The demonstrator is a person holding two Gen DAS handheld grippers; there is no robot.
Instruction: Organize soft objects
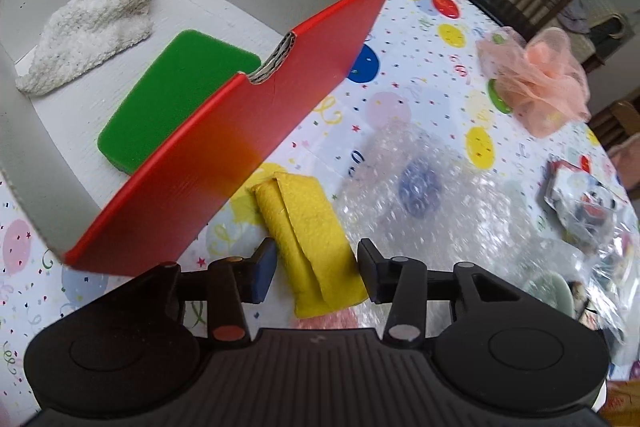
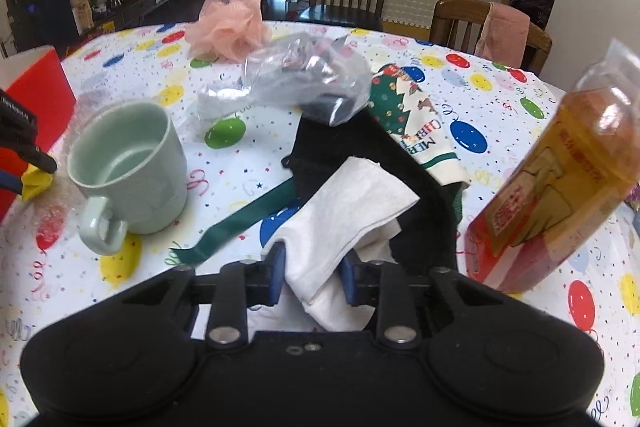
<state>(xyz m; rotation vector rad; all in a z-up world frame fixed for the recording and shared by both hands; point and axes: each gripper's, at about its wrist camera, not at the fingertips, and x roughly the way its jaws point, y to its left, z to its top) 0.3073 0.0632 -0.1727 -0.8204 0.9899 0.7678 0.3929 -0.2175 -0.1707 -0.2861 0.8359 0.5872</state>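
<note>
A red cardboard box (image 1: 224,163) holds a white fluffy cloth (image 1: 92,31) and a green sponge (image 1: 176,95). A folded yellow cloth (image 1: 308,243) lies on the table beside the box. My left gripper (image 1: 316,271) is open, its fingers on either side of the yellow cloth's near end. My right gripper (image 2: 312,275) is shut on a folded white cloth (image 2: 348,215), which lies over a black cloth (image 2: 416,187). A pink mesh pouf (image 1: 540,75) sits at the table's far side and also shows in the right wrist view (image 2: 228,27).
Bubble wrap (image 1: 420,187) lies right of the yellow cloth. A green mug (image 2: 128,171), a plastic bag of items (image 2: 312,75), a Christmas sock (image 2: 416,119), a green ribbon (image 2: 240,223) and a tall orange packet (image 2: 560,179) are on the balloon tablecloth (image 2: 500,87). Chairs stand behind.
</note>
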